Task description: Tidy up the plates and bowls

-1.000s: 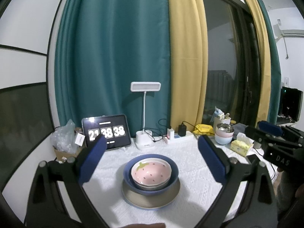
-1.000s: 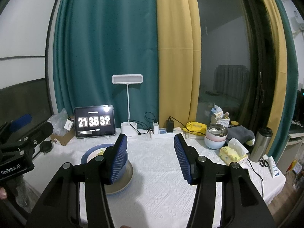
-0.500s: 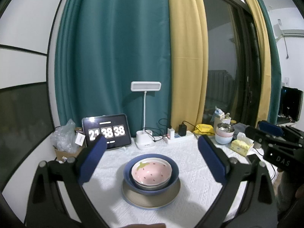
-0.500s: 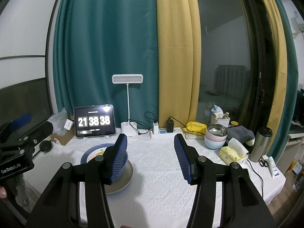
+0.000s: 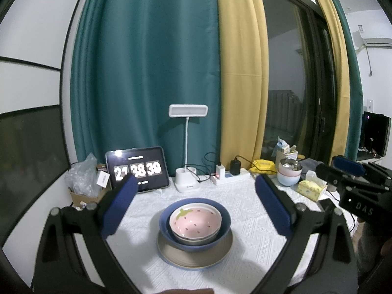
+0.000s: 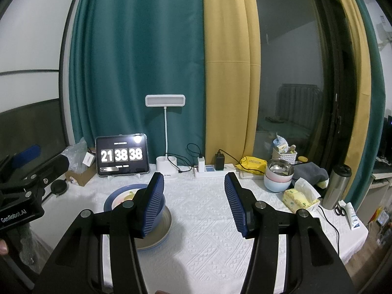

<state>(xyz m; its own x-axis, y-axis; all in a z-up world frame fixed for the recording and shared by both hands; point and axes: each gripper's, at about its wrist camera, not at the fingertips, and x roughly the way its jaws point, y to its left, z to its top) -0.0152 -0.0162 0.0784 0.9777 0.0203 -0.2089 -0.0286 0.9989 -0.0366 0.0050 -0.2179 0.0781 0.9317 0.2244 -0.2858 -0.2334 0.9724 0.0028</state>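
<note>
A table under a white textured cloth (image 5: 257,240) stands against teal and yellow curtains, with a tablet clock (image 5: 137,169), a white desk lamp (image 5: 188,147) and a power strip (image 5: 227,177) lined up along its far edge. Near the middle of the cloth sits the one visible stack of crockery: a pink strawberry bowl (image 5: 195,223) nested in a grey bowl, that pair inside a blue bowl (image 5: 221,223), and all of it resting on a beige plate (image 5: 196,257). By the look of it, the sorting of this set is done, since no loose plate or bowl lies elsewhere on the bare cloth. A second, smaller stack of bowls (image 6: 279,175), a steel one on top of pink and pale blue ones, stands at the far right beside a tissue box (image 6: 300,197) and a steel tumbler (image 6: 336,186); whether it belongs to the job cannot be told. The left gripper (image 5: 196,202) hovers in front of the stack with its jaws wide apart, framing it without touching. The right gripper (image 6: 194,202) hangs just right of the stack, jaws apart and empty, over bare cloth. What is left, if anything, appears to be only that far stack or drawing the hands away
</note>
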